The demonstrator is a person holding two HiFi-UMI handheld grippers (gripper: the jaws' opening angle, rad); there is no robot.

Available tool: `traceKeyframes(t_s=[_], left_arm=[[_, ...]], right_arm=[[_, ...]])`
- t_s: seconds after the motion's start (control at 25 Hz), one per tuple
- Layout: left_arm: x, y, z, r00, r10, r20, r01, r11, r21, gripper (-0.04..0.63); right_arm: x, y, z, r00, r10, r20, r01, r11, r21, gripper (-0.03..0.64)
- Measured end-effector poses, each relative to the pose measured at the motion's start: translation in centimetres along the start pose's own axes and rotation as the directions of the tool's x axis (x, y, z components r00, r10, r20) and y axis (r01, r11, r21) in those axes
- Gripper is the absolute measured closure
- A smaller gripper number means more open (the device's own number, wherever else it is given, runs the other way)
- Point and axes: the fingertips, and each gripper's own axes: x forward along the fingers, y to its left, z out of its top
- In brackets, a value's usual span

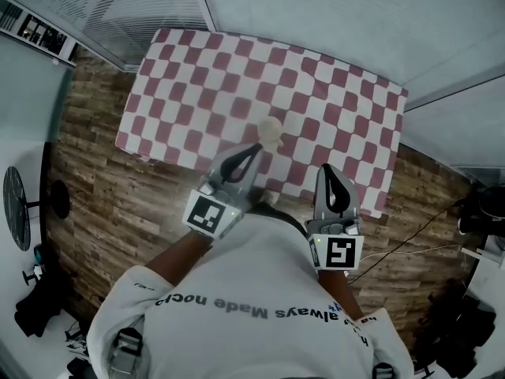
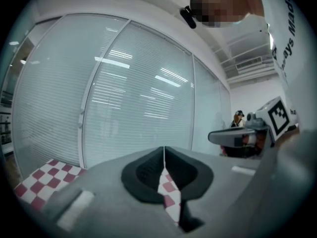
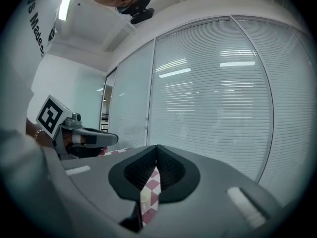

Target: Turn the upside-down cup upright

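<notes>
left gripper and right gripper are hanging empty, jaws together. cup is sitting just ahead of the left one.

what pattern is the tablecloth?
The tablecloth is a dusky red and white checkerboard. It shows best in the head view.

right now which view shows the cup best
The head view: the cup sits in full on the checked tablecloth, just beyond the left gripper. The right gripper view gives only a pale sliver behind its shut jaws, probably the cup; the left gripper view shows cloth but no cup.
</notes>
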Motion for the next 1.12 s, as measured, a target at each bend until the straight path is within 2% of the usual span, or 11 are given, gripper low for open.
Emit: traceKeyframes(t_s=[0.28, 0.8, 1.12], left_arm=[[1.5, 0.9, 0.1, 1.000, 0.002, -0.002, -0.002, 1.000, 0.007, 0.584], [3.0, 5.7, 0.9, 0.999, -0.052, -0.008, 0.051, 0.999, -0.009, 0.584], [3.8, 8.2, 0.1, 0.996, -0.083, -0.028, 0.082, 0.996, -0.026, 0.580]], right_arm=[[1.7, -0.7, 0.2, 1.000, 0.023, 0.004, -0.023, 1.000, -0.007, 0.615], [7.0, 0.4, 1.9, 1.000, -0.025, -0.005, 0.025, 1.000, -0.016, 0.615], [9.4, 1.4, 0.9, 0.999, -0.032, -0.042, 0.031, 0.999, -0.031, 0.615]])
